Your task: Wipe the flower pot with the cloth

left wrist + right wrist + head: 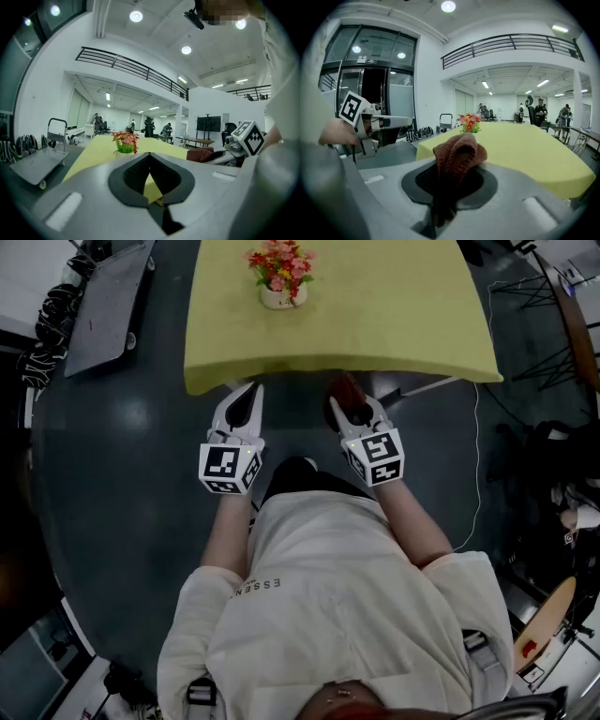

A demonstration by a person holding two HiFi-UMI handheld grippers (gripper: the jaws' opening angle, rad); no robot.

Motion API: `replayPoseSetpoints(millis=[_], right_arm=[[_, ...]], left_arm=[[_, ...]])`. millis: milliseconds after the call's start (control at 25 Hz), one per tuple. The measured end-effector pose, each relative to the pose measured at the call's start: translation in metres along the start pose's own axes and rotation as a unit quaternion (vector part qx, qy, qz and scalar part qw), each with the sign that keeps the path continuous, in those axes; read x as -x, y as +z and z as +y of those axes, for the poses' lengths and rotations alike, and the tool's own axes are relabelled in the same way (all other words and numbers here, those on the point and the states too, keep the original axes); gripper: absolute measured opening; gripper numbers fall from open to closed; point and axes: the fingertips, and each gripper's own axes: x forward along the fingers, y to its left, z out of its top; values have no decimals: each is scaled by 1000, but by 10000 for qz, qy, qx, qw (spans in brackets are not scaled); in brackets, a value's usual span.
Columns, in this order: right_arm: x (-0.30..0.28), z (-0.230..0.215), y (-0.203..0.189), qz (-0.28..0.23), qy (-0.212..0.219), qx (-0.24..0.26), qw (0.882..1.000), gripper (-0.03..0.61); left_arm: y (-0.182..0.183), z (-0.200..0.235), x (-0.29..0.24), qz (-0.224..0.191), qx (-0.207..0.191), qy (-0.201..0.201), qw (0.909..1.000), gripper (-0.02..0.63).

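A small white flower pot (279,298) with red and pink flowers stands on the yellow-green table (375,324), towards its far side. It also shows far off as the flower pot (124,146) and the flower pot (470,127). My right gripper (349,401) hangs just short of the table's near edge, shut on a brown-red cloth (345,390); the cloth (458,157) bulges up out of the jaws. My left gripper (246,401) is beside it, also before the table edge, shut and empty, as the left gripper (150,161) view confirms.
A grey flat cart (108,301) stands left of the table, with black-and-white items (47,329) beside it. Cables and black stands (553,343) lie to the right. The floor is dark grey. People and desks show far back in the hall.
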Motion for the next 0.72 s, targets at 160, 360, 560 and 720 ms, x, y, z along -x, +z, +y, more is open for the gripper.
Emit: replayPoseSetpoints(millis=[160, 360, 560, 720], right_arm=[[-3, -2, 0, -14, -21, 5, 10000, 54], [-2, -8, -2, 16, -76, -57, 10000, 54], [-3, -20, -4, 22, -247, -249, 9994, 55], [-10, -24, -5, 30, -235, -343, 9991, 55]], left_arm=[[-2, 1, -2, 0, 9, -33, 10000, 11], [-3, -2, -7, 45, 31, -69, 10000, 11], [-5, -1, -11, 97, 46, -61, 9999, 11], [-8, 10, -11, 164, 83, 94, 9998, 9]])
